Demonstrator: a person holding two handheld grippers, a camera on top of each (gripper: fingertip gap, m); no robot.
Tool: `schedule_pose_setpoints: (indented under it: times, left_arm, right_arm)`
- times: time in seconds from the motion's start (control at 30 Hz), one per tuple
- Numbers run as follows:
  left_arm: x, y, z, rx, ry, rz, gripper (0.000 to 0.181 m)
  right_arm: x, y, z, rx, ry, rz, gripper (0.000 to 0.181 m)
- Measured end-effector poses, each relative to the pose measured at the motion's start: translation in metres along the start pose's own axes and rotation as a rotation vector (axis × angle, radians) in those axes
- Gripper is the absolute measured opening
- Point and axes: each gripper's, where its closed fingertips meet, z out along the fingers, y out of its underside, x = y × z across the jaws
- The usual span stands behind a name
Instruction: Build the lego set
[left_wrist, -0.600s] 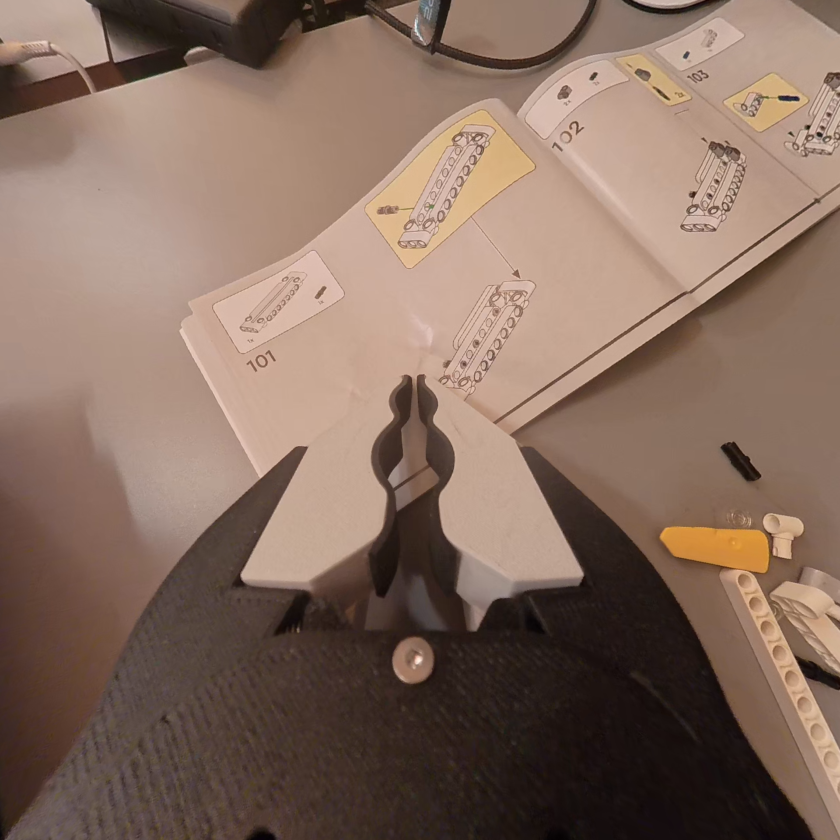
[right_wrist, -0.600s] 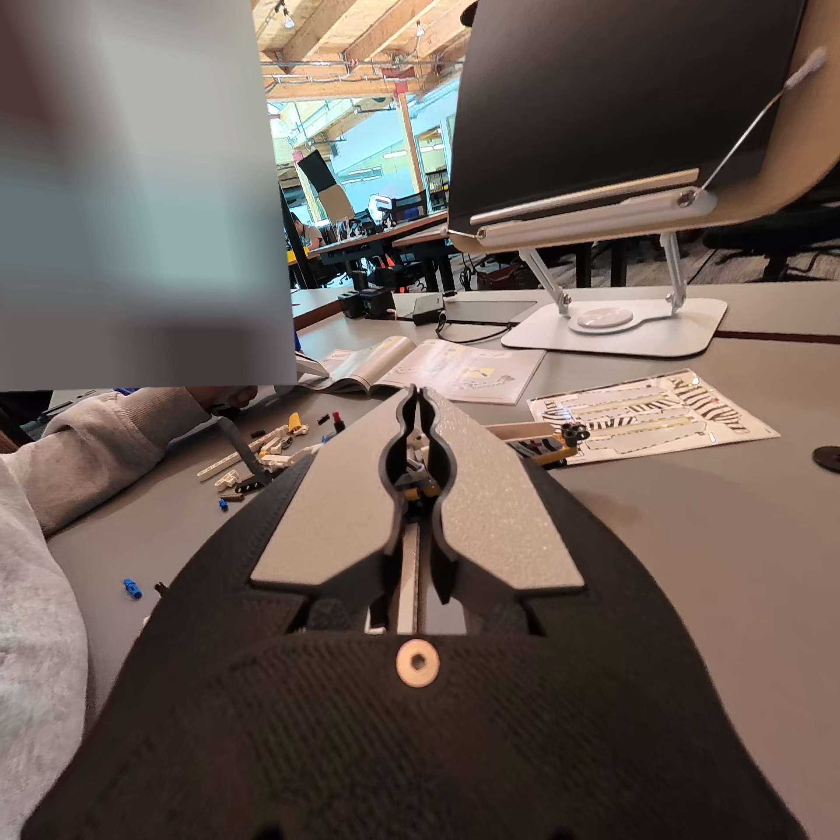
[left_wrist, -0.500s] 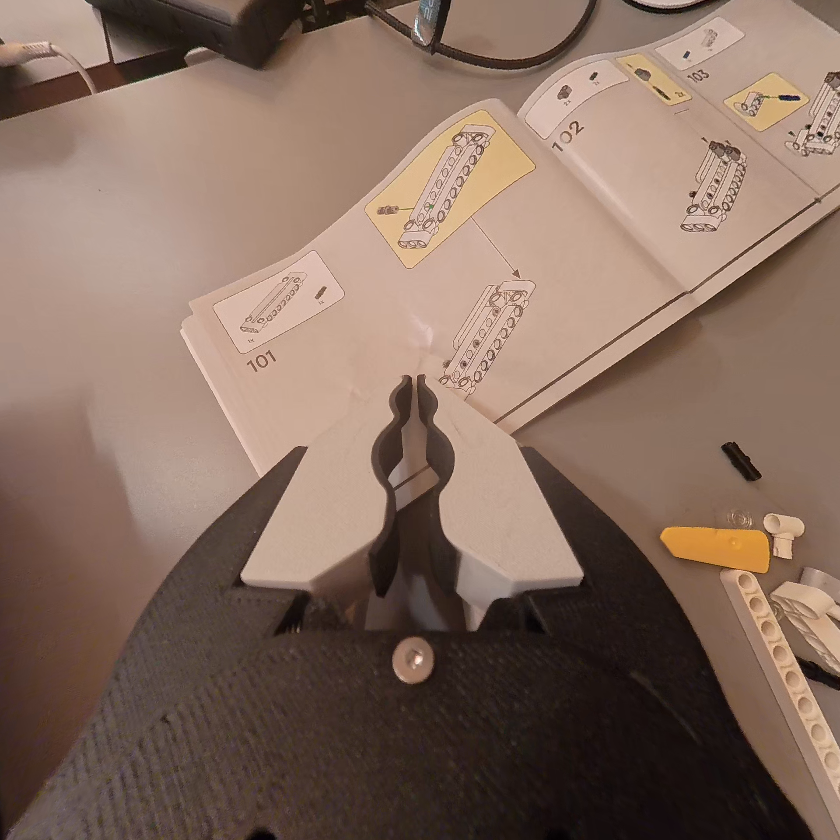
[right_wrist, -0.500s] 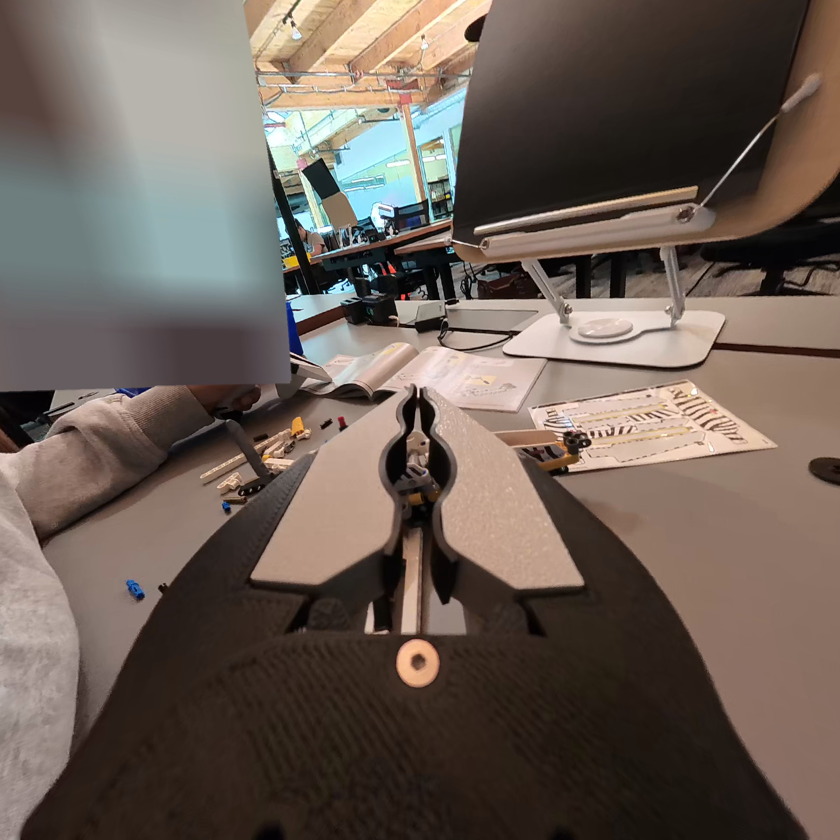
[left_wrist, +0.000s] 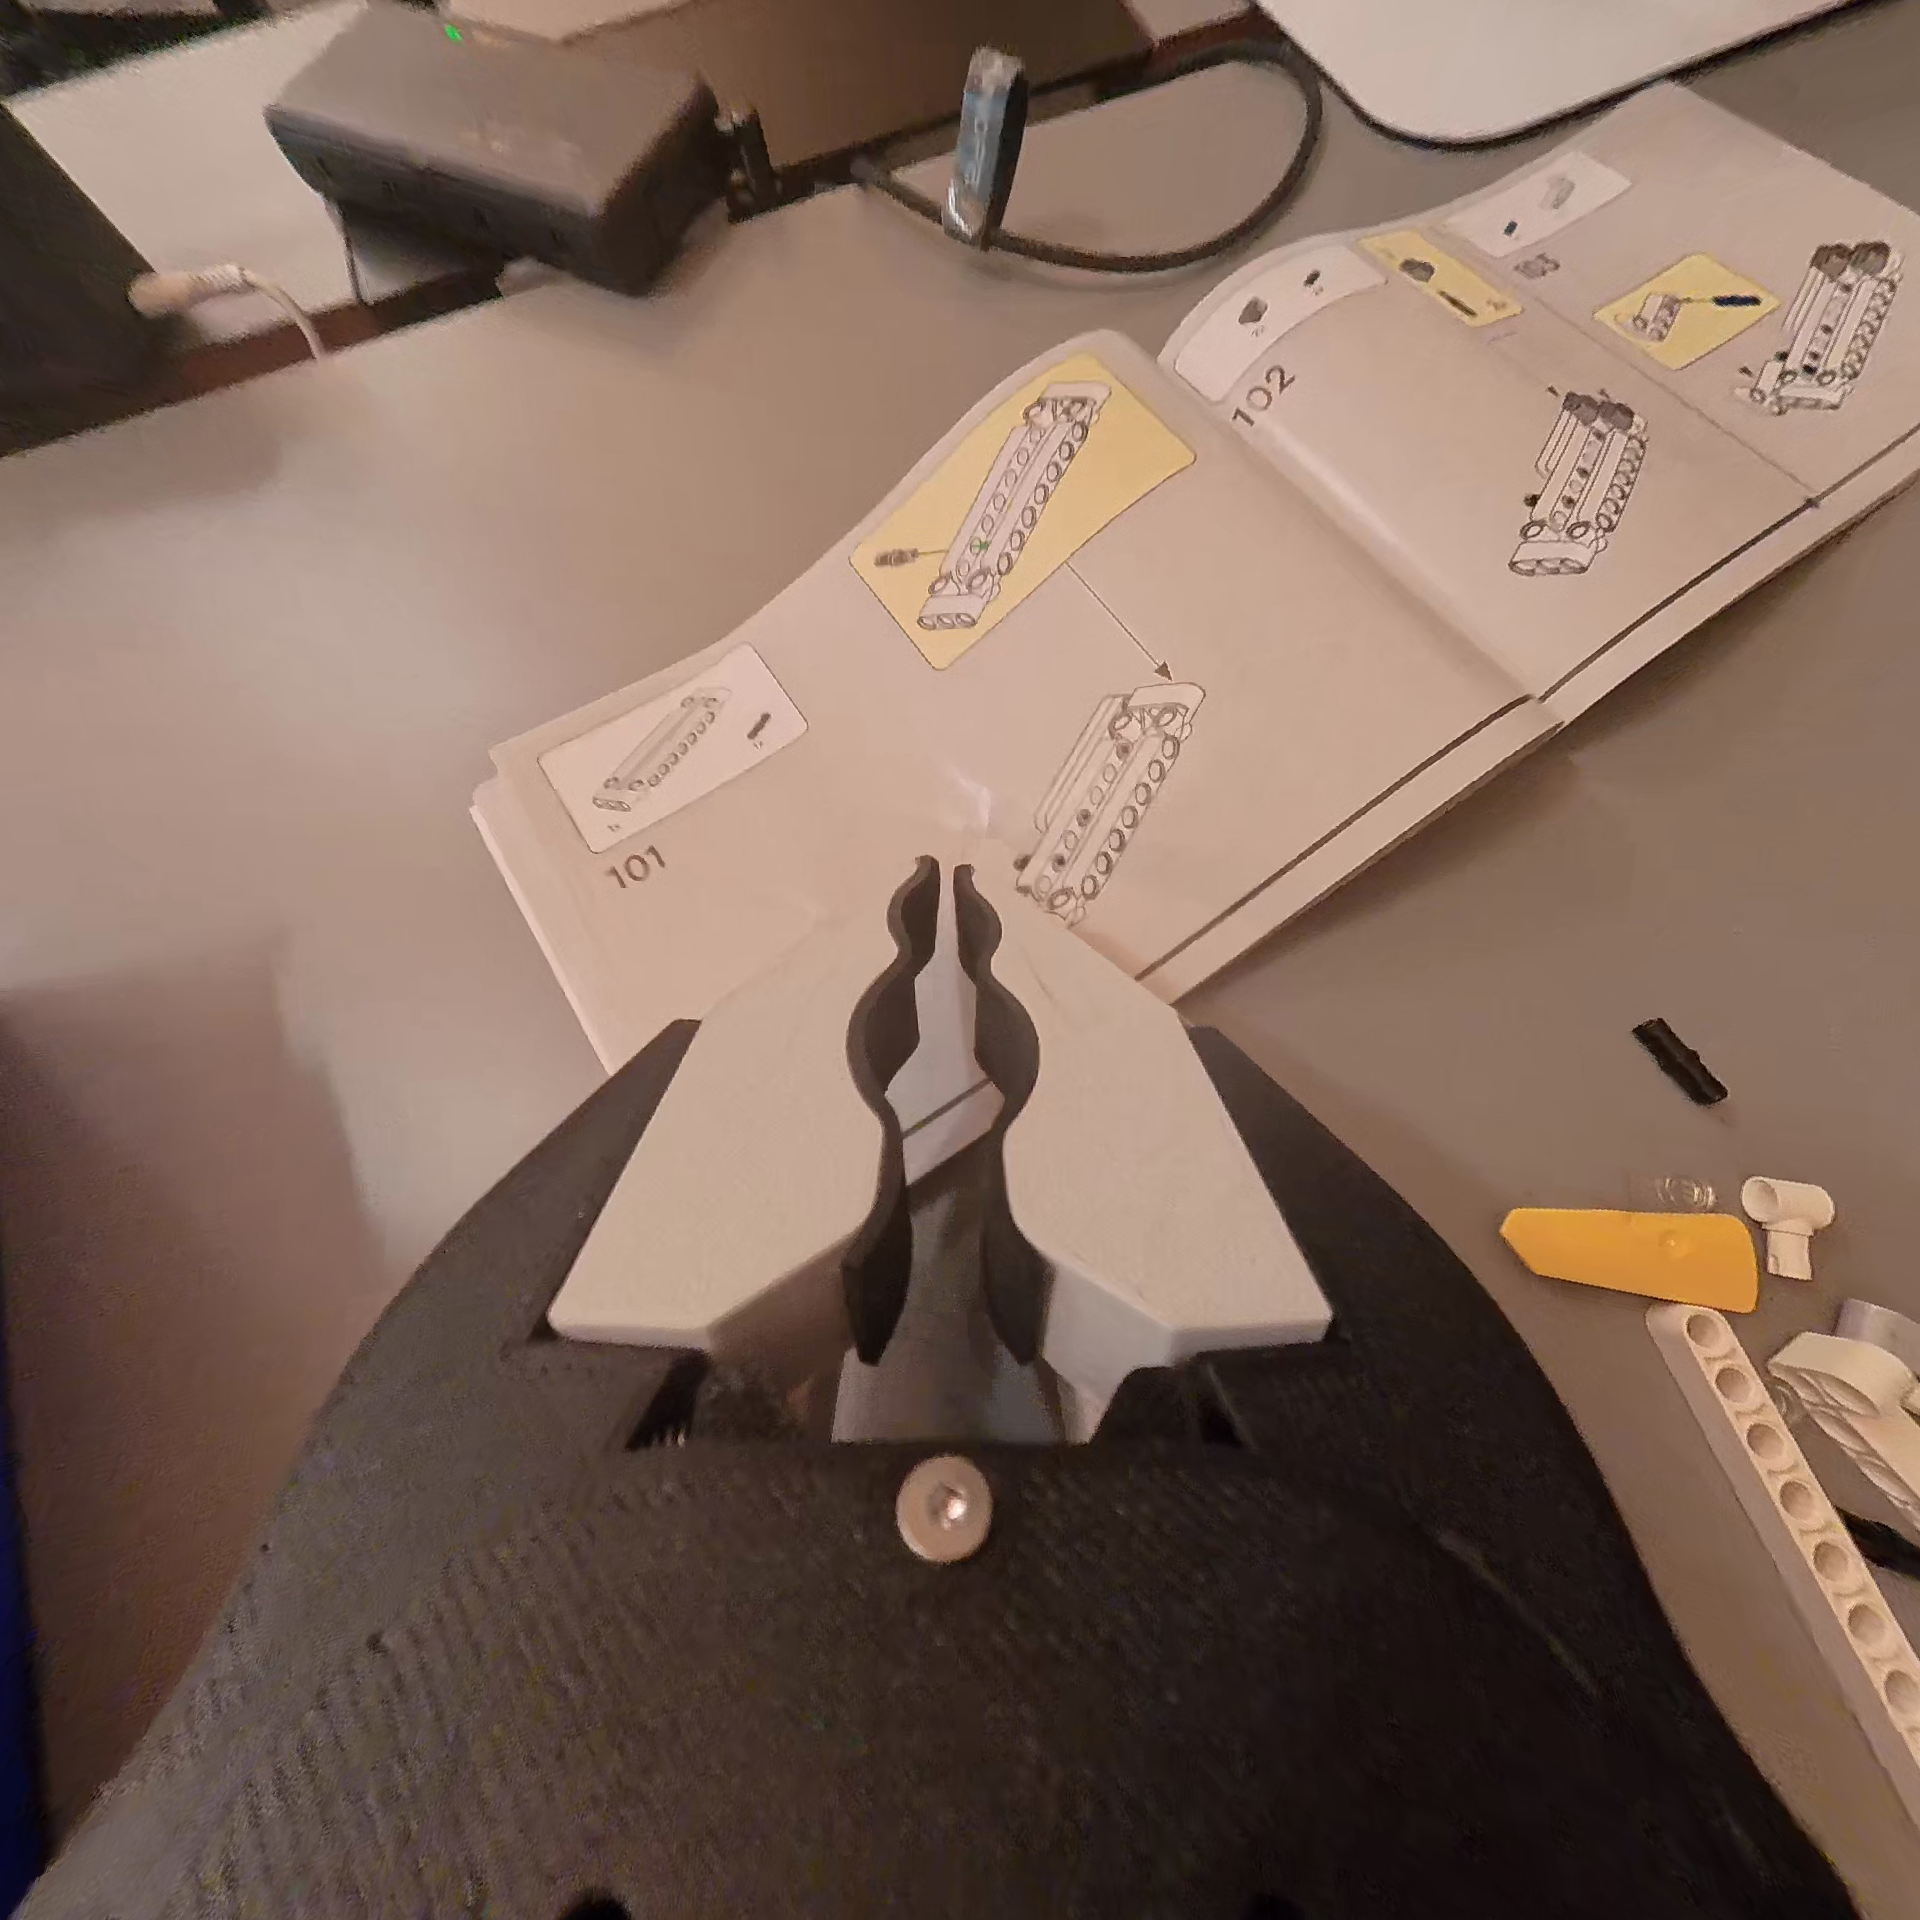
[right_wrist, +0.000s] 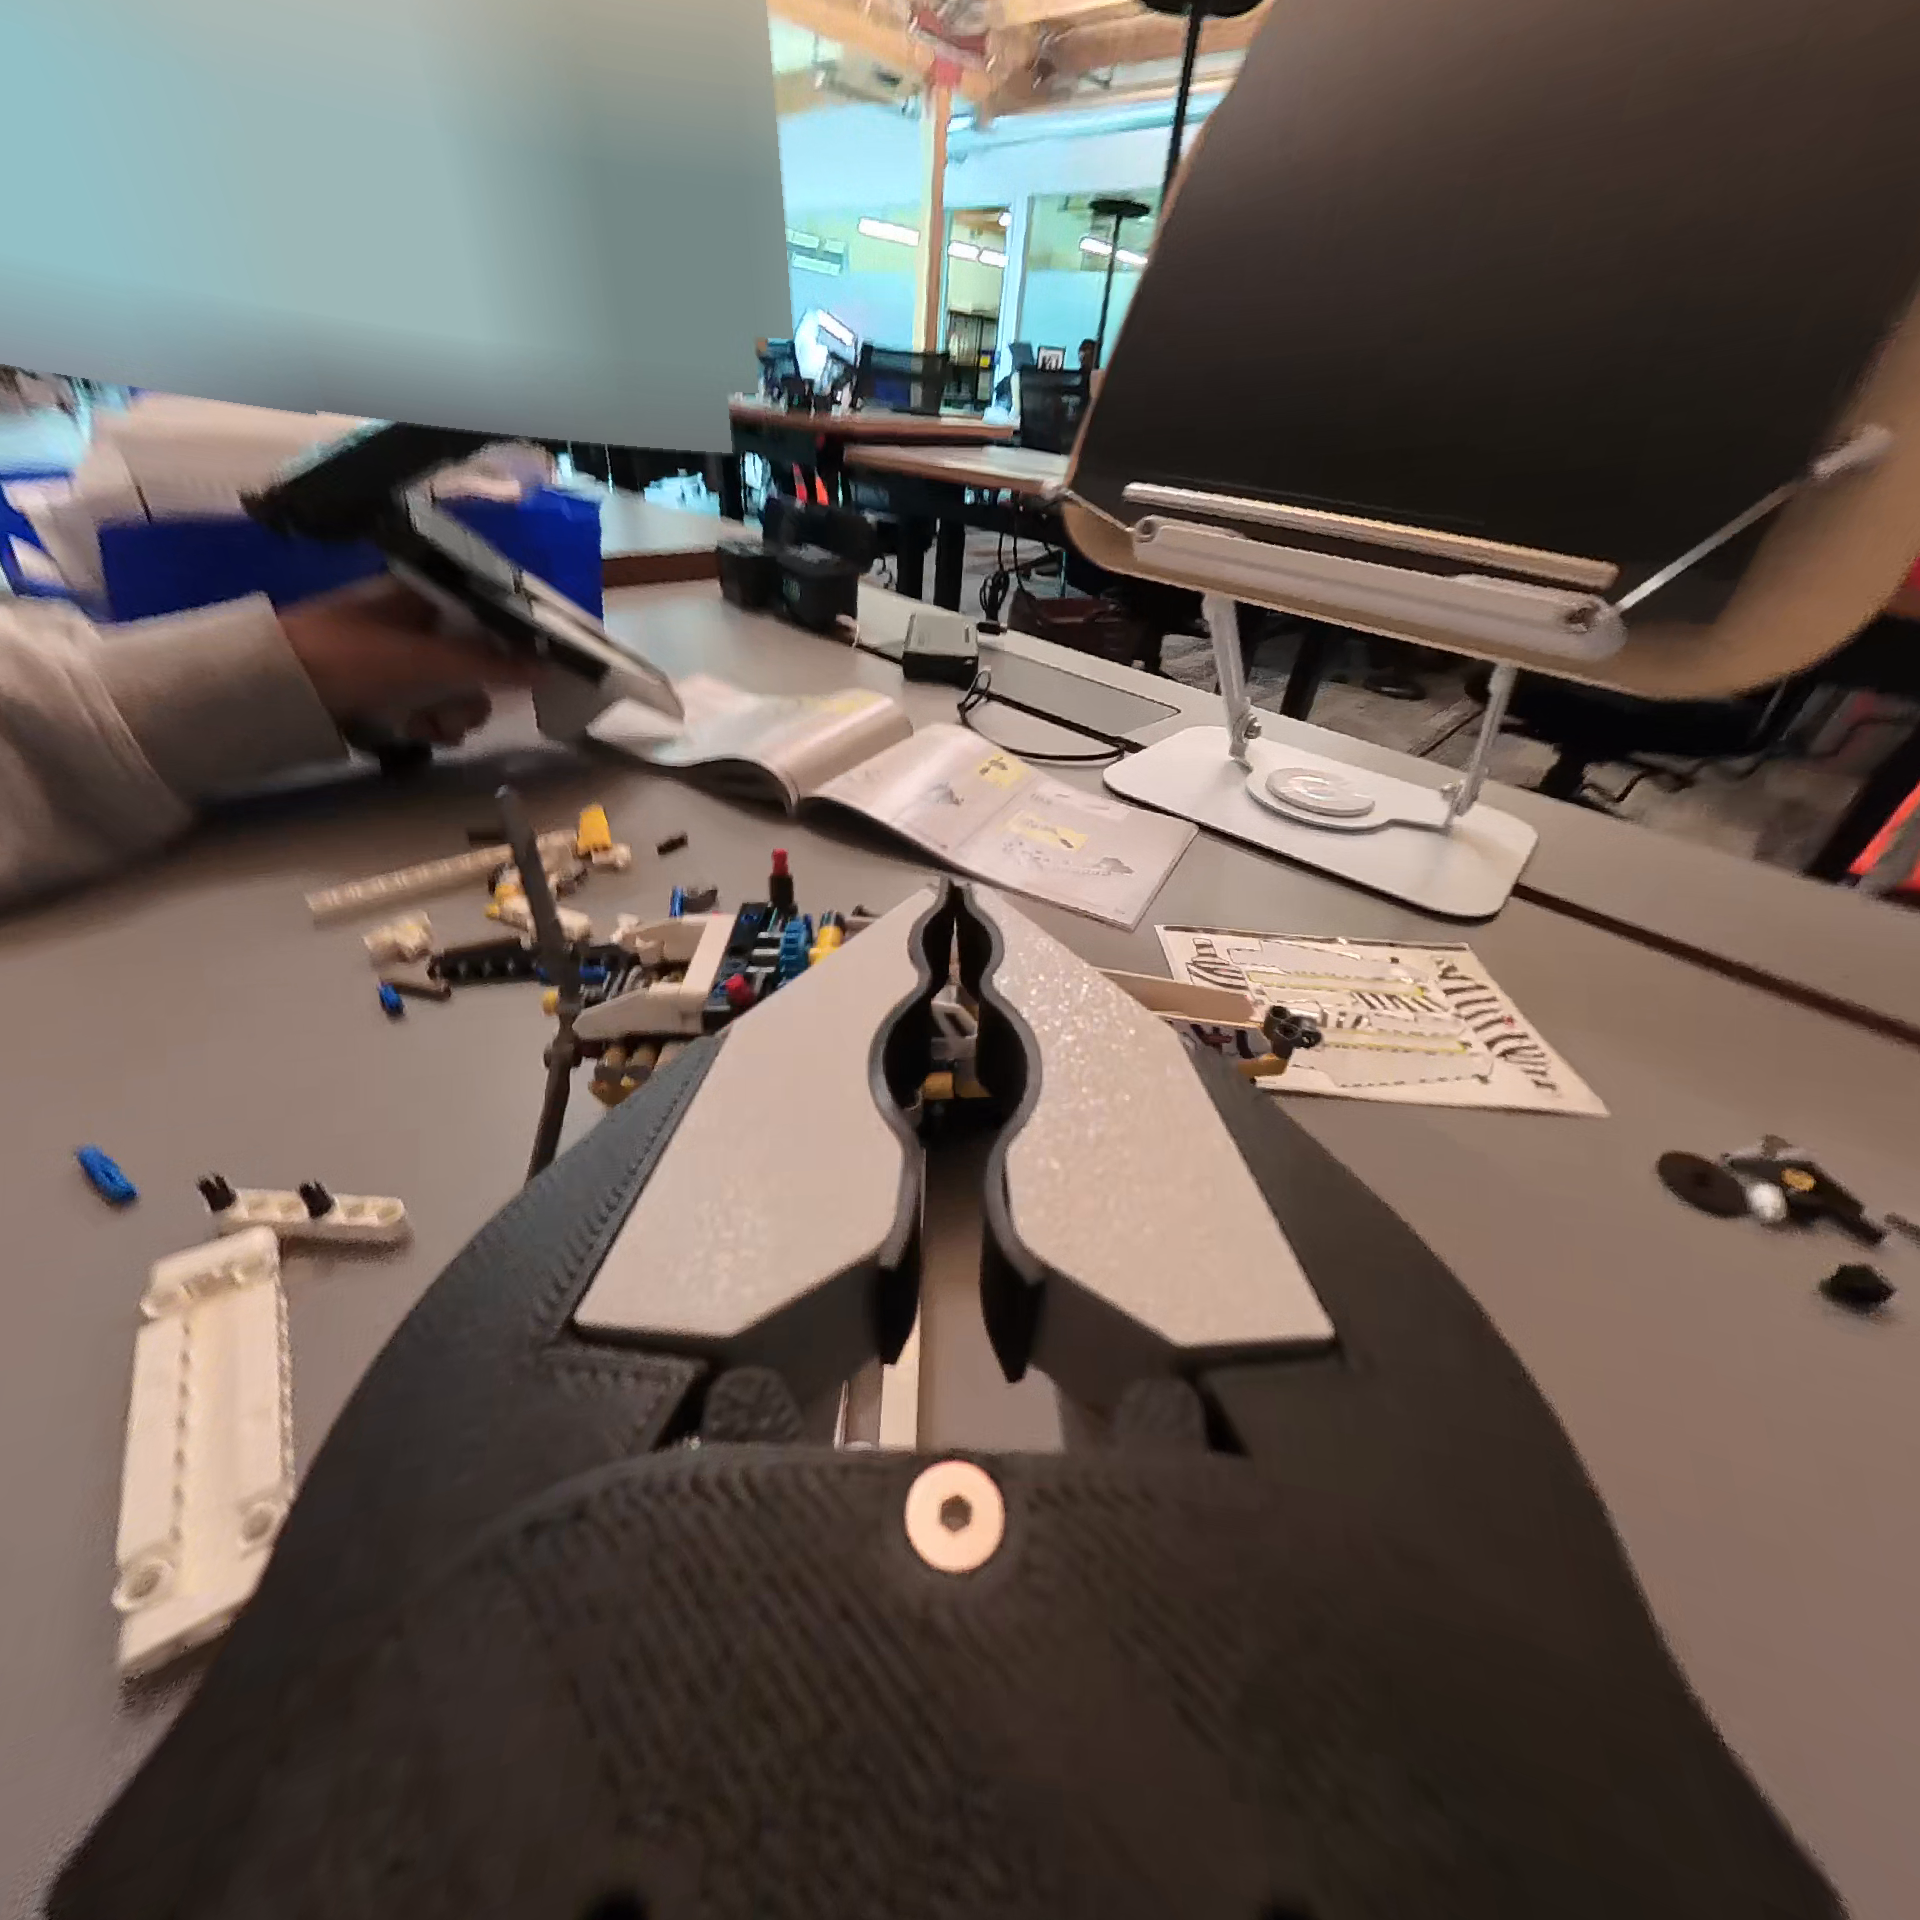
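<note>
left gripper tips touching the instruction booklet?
Cannot tell. In the left wrist view the left gripper overlaps the instruction booklet with no clear gap or contact; in the right wrist view that spot is motion-blurred.

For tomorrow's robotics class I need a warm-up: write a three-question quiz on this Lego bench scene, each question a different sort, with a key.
1. True or false: the left gripper is clamped on the yellow Lego panel.
2. Multiple choice: the instruction booklet is A) closed, B) open flat on the table, C) held in the air.
3. Fill in: the sticker sheet lies on the table in front of the silver laptop ____.

Key: 1 false, its nearly closed fingers hold nothing and the panel lies apart on the table; 2 B; 3 stand.
</note>
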Motion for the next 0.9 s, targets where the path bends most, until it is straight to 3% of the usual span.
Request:
schedule_pose_setpoints:
  times: [0.17,0.33,0.43,0.53,0.73,0.9]
  left_arm:
    - [-0.009,-0.014,-0.014,0.071,-0.069,0.06,0.003]
    - [0.01,-0.034,-0.031,0.181,-0.026,0.104,0.0]
    - [0.039,-0.054,-0.061,0.327,0.02,0.178,0.0]
    - [0.094,-0.058,-0.097,0.453,0.134,0.232,0.0]
    - [0.238,0.011,-0.14,0.297,0.486,0.427,0.003]
    - [0.284,0.076,-0.149,0.022,0.59,0.617,0.018]
  right_arm:
    - [-0.009,0.002,0.003,-0.014,-0.007,-0.067,0.0]
    - [-0.006,0.001,0.002,-0.001,-0.007,-0.036,0.0]
    - [-0.009,-0.001,0.0,0.019,-0.03,0.007,0.0]
    - [-0.015,-0.006,-0.004,0.055,-0.059,0.059,0.0]
    - [-0.017,-0.011,-0.009,0.081,-0.047,0.037,0.0]
    - [-0.021,-0.007,-0.005,0.06,-0.068,0.018,0.0]
